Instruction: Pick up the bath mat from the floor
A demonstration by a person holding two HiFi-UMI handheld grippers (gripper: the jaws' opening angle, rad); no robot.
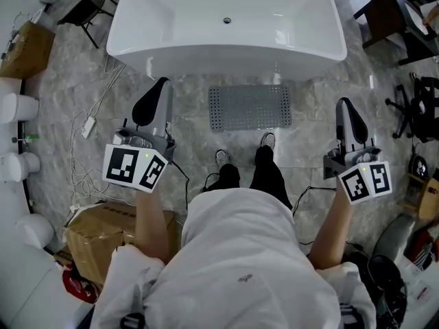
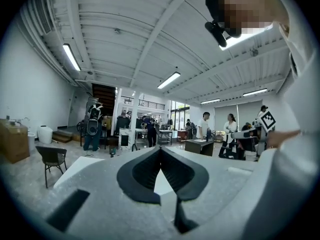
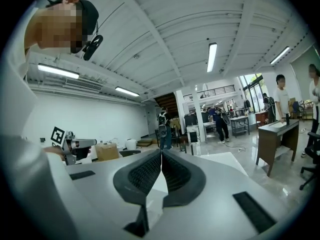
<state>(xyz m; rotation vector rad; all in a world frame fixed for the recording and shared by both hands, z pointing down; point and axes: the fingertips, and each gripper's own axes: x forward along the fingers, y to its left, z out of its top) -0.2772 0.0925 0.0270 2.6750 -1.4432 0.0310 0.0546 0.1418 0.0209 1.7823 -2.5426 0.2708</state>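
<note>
The grey perforated bath mat [image 1: 250, 107] lies flat on the stone floor just in front of the white bathtub [image 1: 226, 26], ahead of the person's feet. My left gripper [image 1: 162, 83] is held to the mat's left, well above the floor, jaws shut with nothing between them. My right gripper [image 1: 341, 103] hovers to the mat's right, also shut and empty. In the left gripper view the left gripper [image 2: 160, 148] has its dark pads meeting at the tips; the right gripper view shows the right gripper [image 3: 161, 152] the same way. Both point level across the room, and the mat is not in either gripper view.
A cardboard box [image 1: 113, 233] sits at the lower left, with a white cable and plug [image 1: 89, 126] trailing on the floor. A black chair [image 1: 88, 9] stands at the upper left, dark furniture [image 1: 391, 16] at the upper right. Several people stand in the hall beyond.
</note>
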